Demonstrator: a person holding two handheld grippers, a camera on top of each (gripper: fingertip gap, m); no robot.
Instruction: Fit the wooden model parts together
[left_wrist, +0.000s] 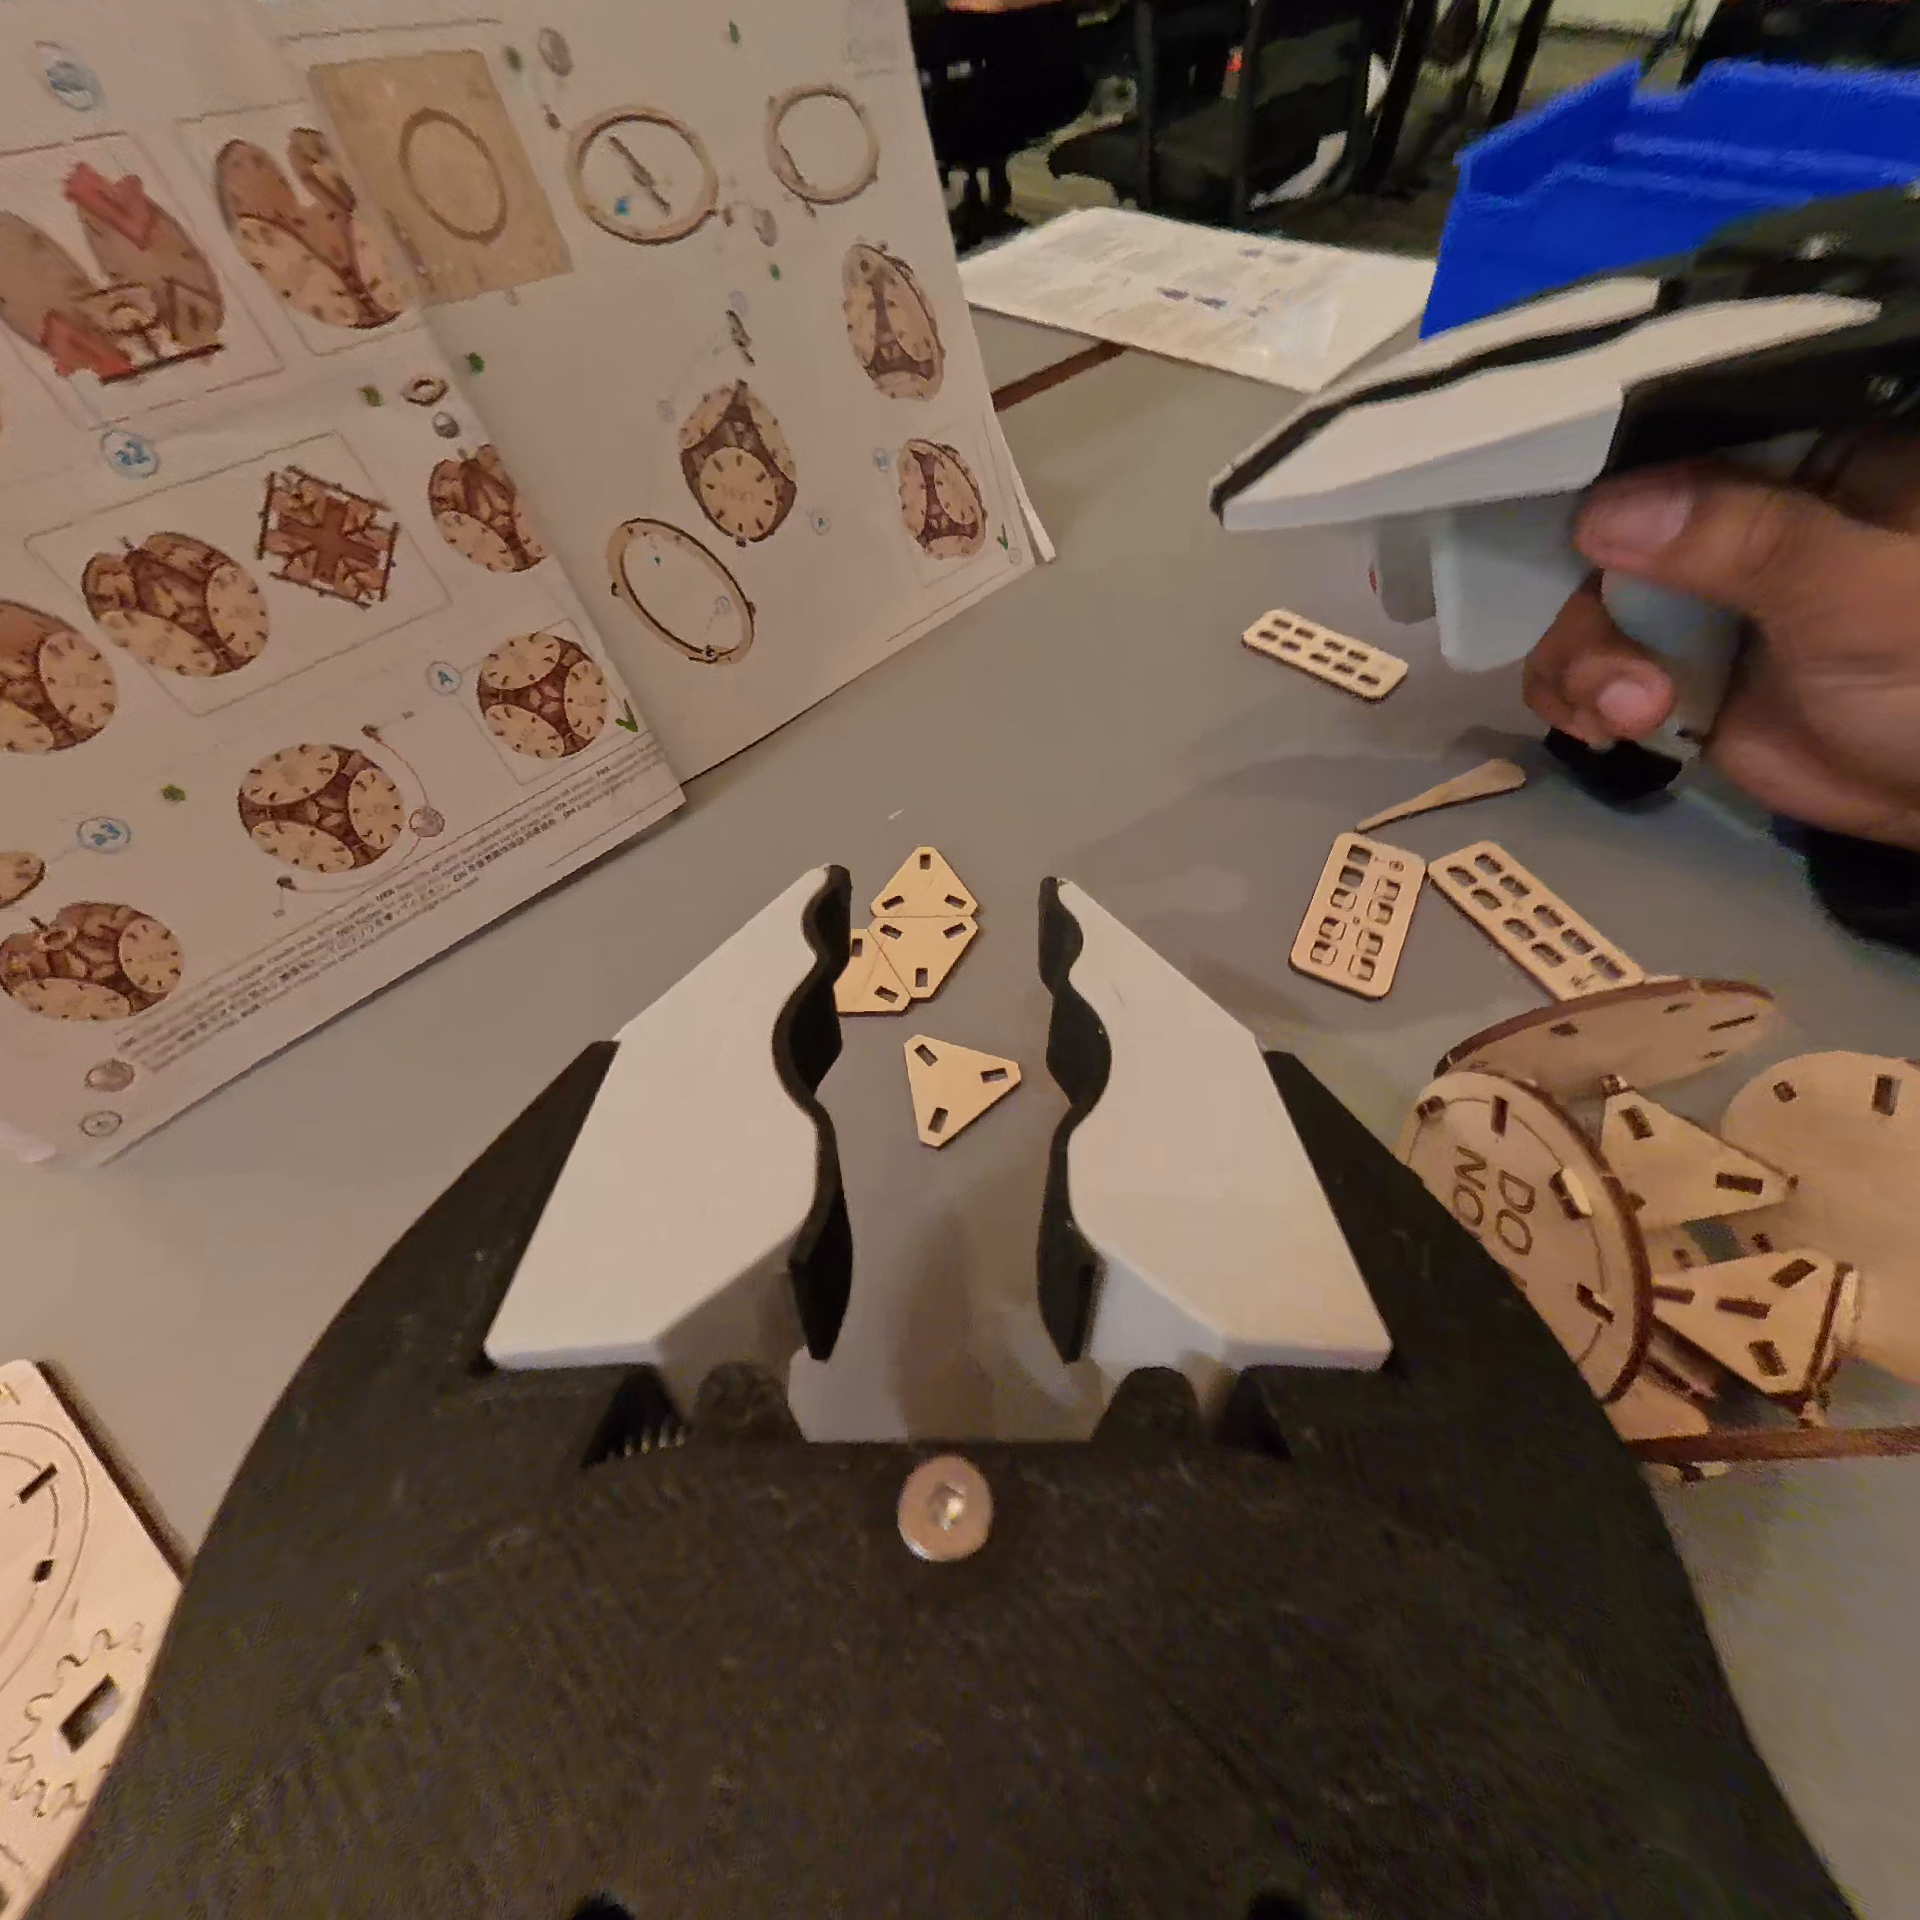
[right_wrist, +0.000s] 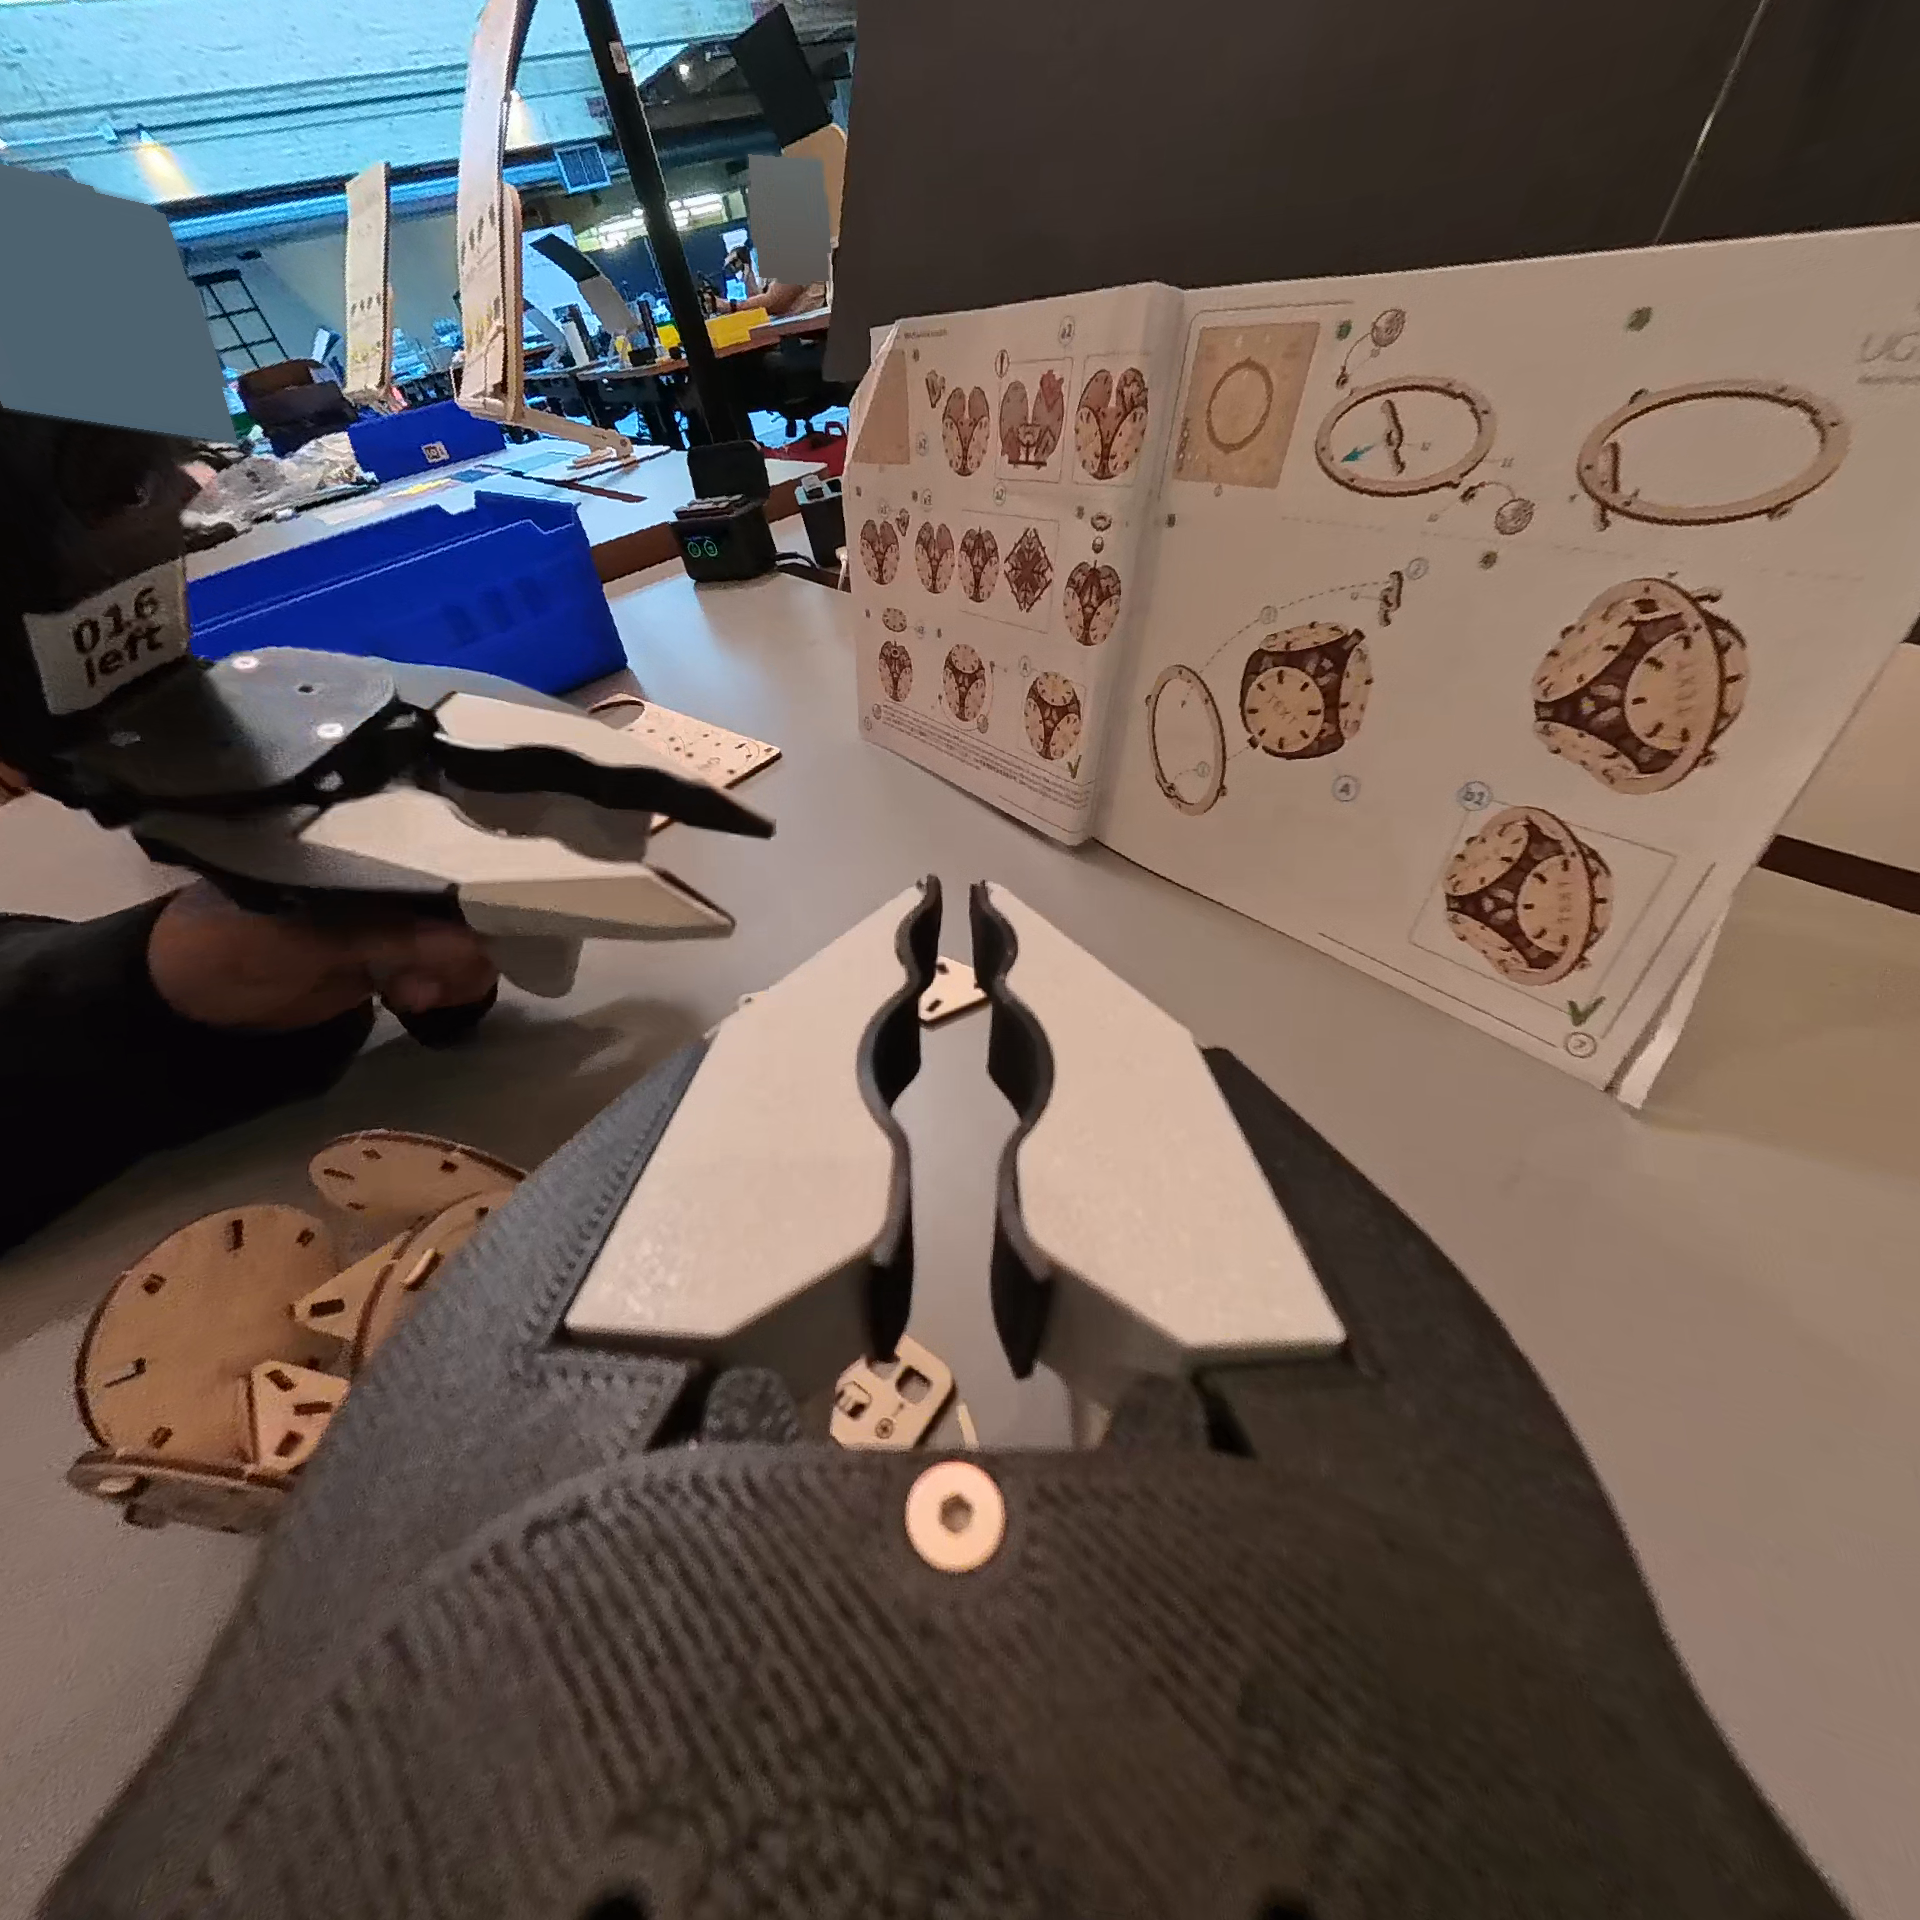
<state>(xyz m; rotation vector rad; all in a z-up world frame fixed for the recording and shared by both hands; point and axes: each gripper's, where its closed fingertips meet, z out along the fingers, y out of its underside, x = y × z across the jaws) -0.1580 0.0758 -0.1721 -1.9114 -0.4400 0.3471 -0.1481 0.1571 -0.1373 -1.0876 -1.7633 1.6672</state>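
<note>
Over the grey table (left_wrist: 1143, 727) the left gripper (left_wrist: 945, 883) stands with its claw wide and nothing pressed between the pads. A cluster of triangular wooden pieces (left_wrist: 920, 930) lies flat below its tips, close to the left finger, and a single triangle (left_wrist: 956, 1086) lies further back between the fingers. The right gripper (right_wrist: 954, 883) hangs well apart to the side, its claw narrowed to a slit with nothing in it. Slotted strips (left_wrist: 1356, 914) and a round wooden assembly (left_wrist: 1538, 1226) lie to the right, and an open booklet (left_wrist: 520, 416) stands behind.
</note>
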